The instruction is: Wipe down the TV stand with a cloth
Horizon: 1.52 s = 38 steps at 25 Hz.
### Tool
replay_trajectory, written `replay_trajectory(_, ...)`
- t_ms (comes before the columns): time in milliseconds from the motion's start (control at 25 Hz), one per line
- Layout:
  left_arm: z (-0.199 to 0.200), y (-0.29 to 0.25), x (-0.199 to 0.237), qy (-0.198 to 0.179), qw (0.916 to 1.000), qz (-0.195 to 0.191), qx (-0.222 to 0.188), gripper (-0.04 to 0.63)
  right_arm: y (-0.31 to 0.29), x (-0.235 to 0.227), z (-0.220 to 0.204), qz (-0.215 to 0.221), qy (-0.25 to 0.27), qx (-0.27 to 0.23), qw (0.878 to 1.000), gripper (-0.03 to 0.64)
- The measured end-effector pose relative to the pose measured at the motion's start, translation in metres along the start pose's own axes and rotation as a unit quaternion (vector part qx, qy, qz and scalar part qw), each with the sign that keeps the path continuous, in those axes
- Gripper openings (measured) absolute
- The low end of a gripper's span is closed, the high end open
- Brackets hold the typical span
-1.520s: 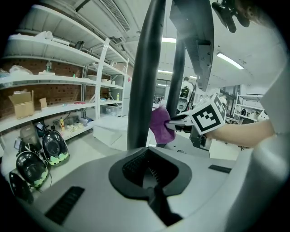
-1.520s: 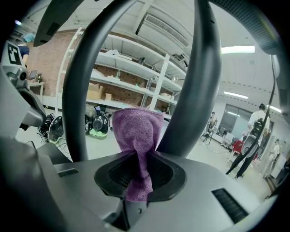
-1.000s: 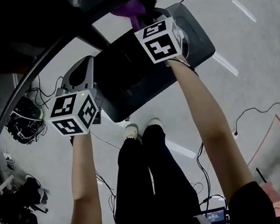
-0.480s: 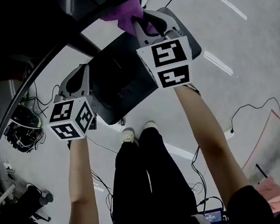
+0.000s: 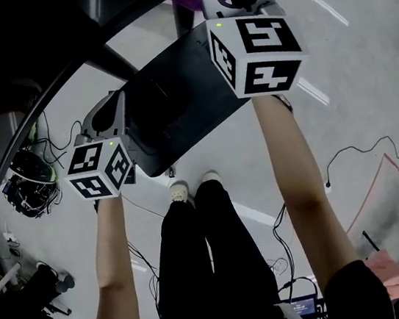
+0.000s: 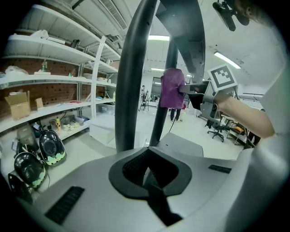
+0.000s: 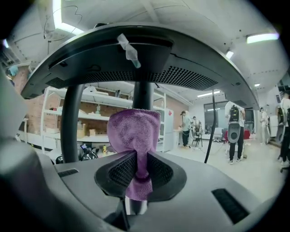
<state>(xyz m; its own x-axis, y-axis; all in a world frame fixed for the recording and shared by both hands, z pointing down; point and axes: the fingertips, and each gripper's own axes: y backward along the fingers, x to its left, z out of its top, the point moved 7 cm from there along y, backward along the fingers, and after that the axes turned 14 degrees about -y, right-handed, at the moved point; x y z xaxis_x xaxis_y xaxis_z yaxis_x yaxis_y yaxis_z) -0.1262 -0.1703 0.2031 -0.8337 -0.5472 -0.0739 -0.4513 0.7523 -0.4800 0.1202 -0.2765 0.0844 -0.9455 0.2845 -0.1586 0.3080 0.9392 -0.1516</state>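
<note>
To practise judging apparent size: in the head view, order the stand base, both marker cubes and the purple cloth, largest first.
1. stand base
2. right marker cube, perhaps only nearer the camera
3. left marker cube
4. purple cloth, mostly hidden

Left gripper (image 6: 147, 171) lower, fingers (image 6: 129, 166) together, empty; right gripper (image 7: 137, 168) farther forward, fingers pinching purple cloth (image 7: 134, 129)
</note>
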Motion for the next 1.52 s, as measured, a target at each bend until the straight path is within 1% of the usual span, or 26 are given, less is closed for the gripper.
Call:
replay_trajectory(320, -0.001, 0.003, 0.008, 0.001, 1.0, 0.009, 0.002, 0.008, -0.015, -0.001, -0.011, -0.003, 0.005, 0.012, 1.0, 0.081)
replay_trajectory(720, -0.014, 0.007, 0.01, -0.003, 0.9997, 0.009, 0.02, 0.008, -0.022, -0.005, -0.028, -0.007, 0.007, 0.026, 1.0, 0.081)
replay_trajectory(1000, -0.024, 0.005, 0.01, -0.004, 0.9995, 0.009, 0.028, 0.008, -0.029, -0.012, -0.058, -0.008, 0.0, 0.058, 0.998, 0.081)
replay_trajectory(1120, -0.026, 0.004, 0.008, -0.007, 0.9994, 0.007, 0.032, 0.008, -0.032, -0.014, -0.07, -0.007, 0.006, 0.069, 0.998, 0.081)
replay_trajectory(1360, -0.032, -0.001, 0.005, -0.001, 0.9993, 0.007, 0.036, 0.008, -0.039, -0.022, -0.1, 0.003, 0.004, 0.084, 0.996, 0.081)
replay_trajectory(1520, -0.031, -0.006, 0.004, 0.001, 0.9993, 0.007, 0.036, 0.008, -0.044, -0.027, -0.119, 0.006, 0.006, 0.105, 0.994, 0.081)
